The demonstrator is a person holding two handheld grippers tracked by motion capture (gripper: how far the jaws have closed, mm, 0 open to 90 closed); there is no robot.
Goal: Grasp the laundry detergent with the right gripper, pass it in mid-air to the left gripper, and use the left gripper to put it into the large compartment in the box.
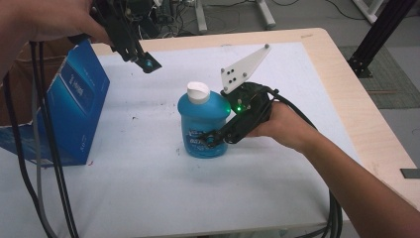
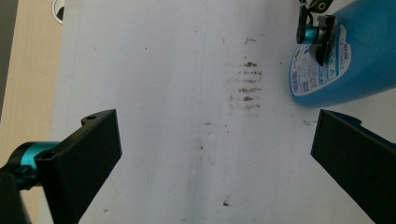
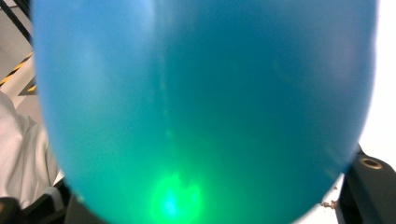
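**Right hand-held gripper clamps the blue bottle low on its body**

High view: the blue bottle [image 1: 204, 126] stands upright on the desk [image 1: 148, 188], directly in front of the right hand-held gripper [image 1: 210, 140], whose jaws reach around its lower, labelled part from the side. No earlier look is at hand, but the pads seem to press on the plastic, so I read this as a grip on the bottle. The white cap [image 1: 198, 92] sits above the jaws, untouched. The left hand-held gripper [image 1: 143, 60] hangs well apart from the bottle, up and to its far side, with jaws spread wide and nothing between them; beside it stands a blue carton [image 1: 74, 109].

In the left gripper view the bottle's label [image 2: 317, 65] and one pad of the other gripper on it can be seen.

Handling, as a judgement: the bottle looks full of liquid, so fairly heavy, with smooth, rounded, slightly yielding walls that may slip or dent. Holding the wide lower body keeps the weight near the jaws; the tapering shoulder would slide out more readily.
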